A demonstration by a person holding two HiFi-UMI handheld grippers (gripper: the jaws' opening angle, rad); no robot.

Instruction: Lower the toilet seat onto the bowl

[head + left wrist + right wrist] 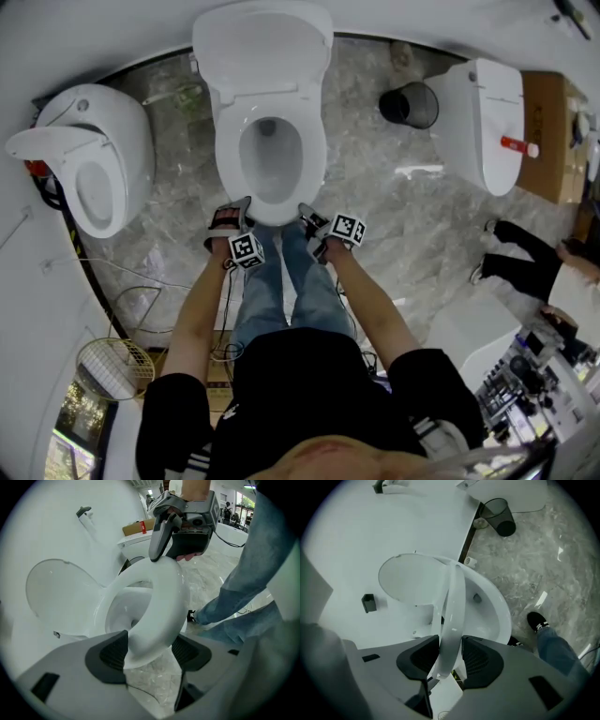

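both grippers hold the toilet seat

a person stands in front of a white toilet bowl (502,615) on a grey stone floor (375,187). the lid (262,42) is open and leans back behind the bowl. the toilet seat (164,602) is not down. its front is lifted off the bowl and it tilts up, between the lid and the bowl.

the left gripper (147,651) is clenched on the front left of the seat, with a dark pad pressing on each side of the ring. the right gripper (450,656) is clenched on the front right of the seat, which shows edge-on between its pads. the two grippers are near each other, just above the person's blue jeans (281,291).

a black bin (410,104) sits on the floor to the right of the toilet. another white toilet (94,169) is on the left.
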